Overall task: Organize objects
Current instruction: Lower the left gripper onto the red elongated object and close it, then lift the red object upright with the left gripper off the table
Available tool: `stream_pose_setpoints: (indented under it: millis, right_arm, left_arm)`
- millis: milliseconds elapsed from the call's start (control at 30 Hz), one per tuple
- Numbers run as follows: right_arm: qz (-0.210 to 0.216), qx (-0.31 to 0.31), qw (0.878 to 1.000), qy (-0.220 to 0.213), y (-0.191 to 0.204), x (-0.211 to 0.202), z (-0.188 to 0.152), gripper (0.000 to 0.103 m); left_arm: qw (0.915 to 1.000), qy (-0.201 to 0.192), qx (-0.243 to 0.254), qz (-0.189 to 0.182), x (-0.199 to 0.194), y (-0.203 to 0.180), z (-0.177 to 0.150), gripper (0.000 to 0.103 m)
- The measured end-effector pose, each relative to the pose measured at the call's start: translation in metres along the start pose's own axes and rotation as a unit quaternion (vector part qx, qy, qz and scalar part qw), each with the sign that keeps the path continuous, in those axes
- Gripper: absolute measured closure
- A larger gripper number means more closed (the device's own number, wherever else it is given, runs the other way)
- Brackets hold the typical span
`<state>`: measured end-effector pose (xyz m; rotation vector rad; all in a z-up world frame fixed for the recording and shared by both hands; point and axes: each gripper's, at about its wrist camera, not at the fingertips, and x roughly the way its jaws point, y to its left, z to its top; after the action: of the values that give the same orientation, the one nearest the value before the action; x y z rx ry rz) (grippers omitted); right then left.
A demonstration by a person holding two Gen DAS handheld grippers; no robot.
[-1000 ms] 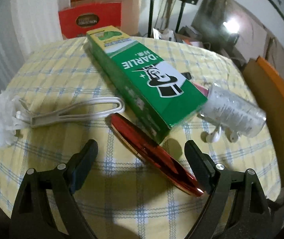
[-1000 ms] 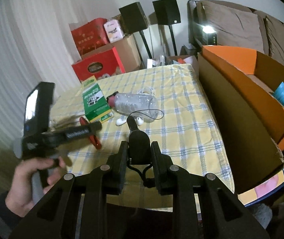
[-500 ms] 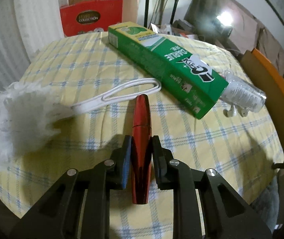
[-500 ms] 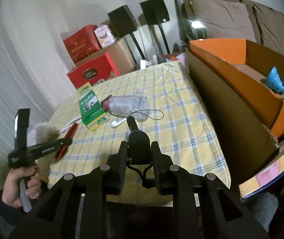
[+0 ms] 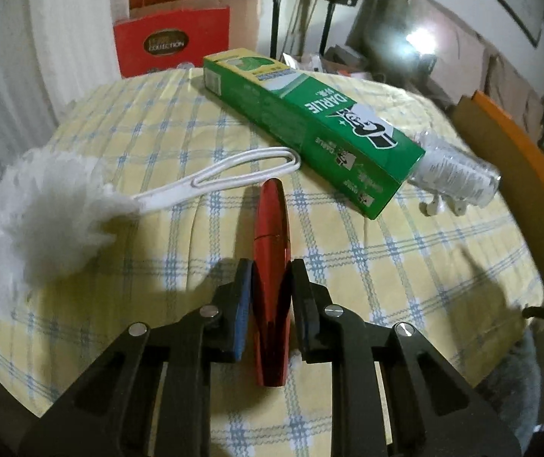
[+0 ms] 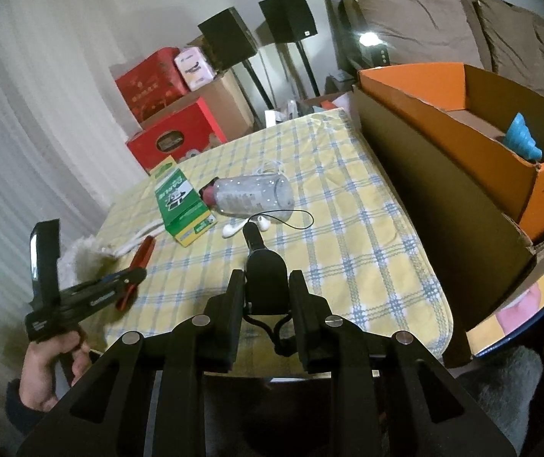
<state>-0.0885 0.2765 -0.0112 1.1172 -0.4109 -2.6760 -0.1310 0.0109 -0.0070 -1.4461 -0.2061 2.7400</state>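
Our left claw (image 5: 271, 285) just clamped onto the red pen (image 5: 272, 228) on the tabletop (image 5: 405, 266); right claw (image 6: 263, 289) grips a black gadget (image 6: 264, 270).

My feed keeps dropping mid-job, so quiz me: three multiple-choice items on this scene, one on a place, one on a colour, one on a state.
1. Where does the white earphone pair lie?
A. inside the orange box
B. on the tablecloth beside the clear bottle
C. on top of the green carton

2. What colour is the slim tube between the left gripper's fingers?
A. red
B. blue
C. white

3. How is the clear bottle resting?
A. upright
B. on its side
C. hanging off the table edge

Answers:
1 B, the earphones sit on the cloth by the clear bottle.
2 A, the left gripper is shut on the glossy red tube.
3 B, it lies lengthwise beside the green carton.
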Motion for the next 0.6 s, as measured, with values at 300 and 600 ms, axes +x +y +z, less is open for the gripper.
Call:
stream_pose_setpoints:
  millis: [300, 600]
  right_arm:
    - [0.009, -0.013, 1.0, 0.002, 0.014, 0.004, -0.006, 0.081]
    - [0.006, -0.068, 0.996, -0.061, 0.037, -0.001, 0.004, 0.081]
  left_arm:
    - [0.9989, -0.04, -0.024, -0.001, -0.027, 0.017, -0.002, 0.085]
    - [0.9945, -0.076, -0.066, -0.028, -0.062, 0.037, 0.001, 0.085]
